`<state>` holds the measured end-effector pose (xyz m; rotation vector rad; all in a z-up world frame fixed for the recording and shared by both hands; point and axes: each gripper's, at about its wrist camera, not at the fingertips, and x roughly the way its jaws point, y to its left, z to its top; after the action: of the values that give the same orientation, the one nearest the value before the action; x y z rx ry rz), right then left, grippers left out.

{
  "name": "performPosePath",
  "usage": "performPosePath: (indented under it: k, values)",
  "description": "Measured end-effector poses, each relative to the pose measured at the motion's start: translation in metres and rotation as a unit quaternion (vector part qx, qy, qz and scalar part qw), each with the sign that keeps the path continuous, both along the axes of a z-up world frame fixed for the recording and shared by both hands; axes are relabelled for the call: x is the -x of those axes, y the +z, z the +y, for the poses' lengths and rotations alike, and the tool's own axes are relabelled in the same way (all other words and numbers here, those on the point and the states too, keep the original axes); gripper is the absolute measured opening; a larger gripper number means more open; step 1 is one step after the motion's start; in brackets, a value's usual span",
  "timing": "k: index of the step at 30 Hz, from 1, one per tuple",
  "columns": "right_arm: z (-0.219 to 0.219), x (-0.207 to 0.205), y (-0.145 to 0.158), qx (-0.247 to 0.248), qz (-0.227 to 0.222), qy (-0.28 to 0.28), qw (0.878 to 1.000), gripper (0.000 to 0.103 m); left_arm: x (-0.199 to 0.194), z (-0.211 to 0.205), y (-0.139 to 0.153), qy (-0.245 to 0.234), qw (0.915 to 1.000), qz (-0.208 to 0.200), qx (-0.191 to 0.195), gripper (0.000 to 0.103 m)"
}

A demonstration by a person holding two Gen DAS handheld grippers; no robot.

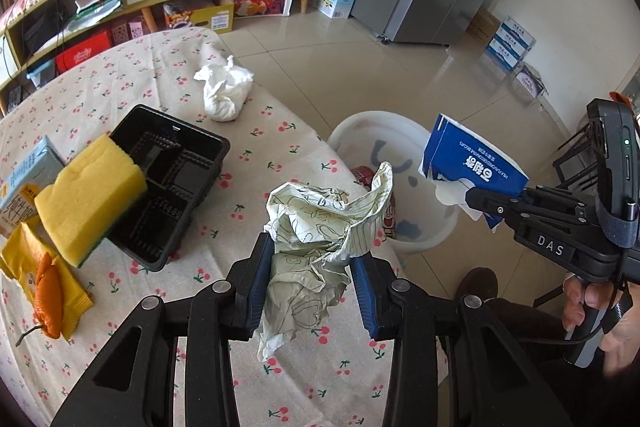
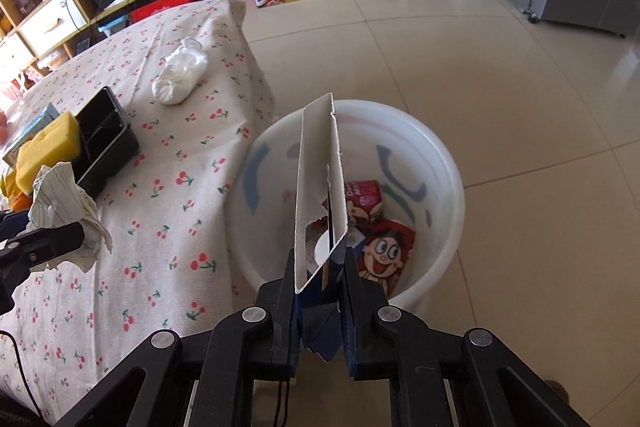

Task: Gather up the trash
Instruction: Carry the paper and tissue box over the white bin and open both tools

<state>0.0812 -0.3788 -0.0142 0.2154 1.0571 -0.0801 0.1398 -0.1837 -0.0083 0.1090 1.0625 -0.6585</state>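
My right hand-held gripper (image 2: pixel 318 311) clamps a blue carton (image 2: pixel 320 195) above the white bin (image 2: pixel 440 163), frame centre. Left hand-held gripper (image 1: pixel 312 267) pinches crumpled paper (image 1: pixel 320 227) over the worktop (image 1: pixel 160 83) edge. Risk: paper released early would miss the bin.
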Motion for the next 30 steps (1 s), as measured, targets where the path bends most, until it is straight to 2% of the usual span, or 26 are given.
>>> performPosePath:
  k: [6, 10, 16, 26, 28, 30]
  values:
    - [-0.016, -0.001, -0.011, -0.001, 0.012, -0.013, 1.000, 0.023, -0.006, -0.020, -0.006, -0.013, 0.9999, -0.001, 0.005, 0.040]
    - [-0.024, 0.006, -0.009, 0.001, 0.015, -0.016, 1.000, 0.033, -0.011, -0.033, -0.011, -0.016, 0.9997, 0.010, 0.016, 0.040]
    - [-0.037, 0.028, -0.001, 0.014, 0.005, -0.021, 1.000, 0.048, -0.011, -0.062, -0.018, -0.032, 0.9992, 0.003, 0.022, 0.040]
    - [-0.059, 0.063, -0.001, 0.024, 0.007, -0.037, 0.999, 0.052, -0.007, -0.090, -0.017, -0.067, 0.9968, -0.023, 0.038, 0.041]
    - [-0.063, 0.068, -0.002, 0.024, 0.008, -0.041, 0.999, 0.052, -0.005, -0.091, -0.014, -0.073, 0.9956, -0.034, 0.047, 0.044]
    - [-0.065, 0.070, -0.002, 0.023, 0.008, -0.044, 0.999, 0.053, -0.004, -0.093, -0.012, -0.076, 0.9953, -0.042, 0.044, 0.066]
